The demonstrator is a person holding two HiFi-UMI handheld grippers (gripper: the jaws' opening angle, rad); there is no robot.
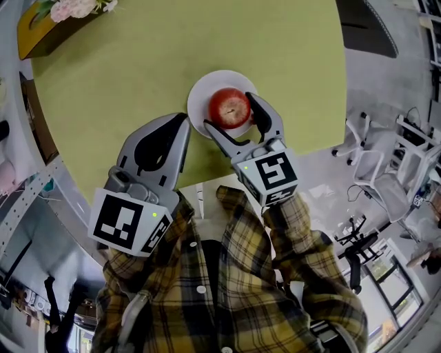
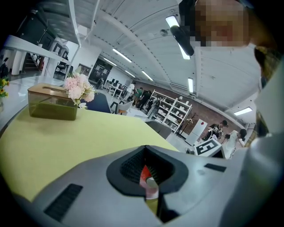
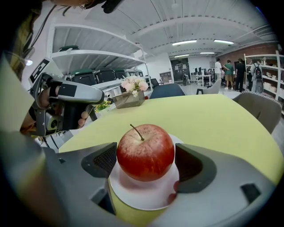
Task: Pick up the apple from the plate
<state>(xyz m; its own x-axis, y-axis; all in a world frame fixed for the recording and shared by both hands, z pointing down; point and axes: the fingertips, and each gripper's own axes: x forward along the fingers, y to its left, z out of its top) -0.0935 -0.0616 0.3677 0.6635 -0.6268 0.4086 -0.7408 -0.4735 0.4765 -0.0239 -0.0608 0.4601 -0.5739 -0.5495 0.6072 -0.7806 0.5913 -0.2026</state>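
A red apple (image 1: 229, 107) (image 3: 145, 152) with a short stem stands upright on a small white plate (image 1: 204, 88) (image 3: 142, 197) near the front edge of the yellow-green table (image 1: 138, 62). My right gripper (image 1: 234, 117) (image 3: 145, 165) is open with one jaw on each side of the apple. Its left pad (image 3: 105, 160) is at the apple's skin and a small gap shows at the right pad (image 3: 188, 166). My left gripper (image 1: 180, 125) (image 2: 146, 170) is shut and empty, just left of the plate. Through its slit a sliver of the apple (image 2: 144, 174) shows.
A wooden box with pink flowers (image 1: 52, 21) (image 2: 53, 104) (image 3: 132, 97) stands at the table's far side. The table's front edge (image 1: 193, 180) runs right below both grippers. Chairs (image 1: 375, 162) and shelves stand on the floor to the right.
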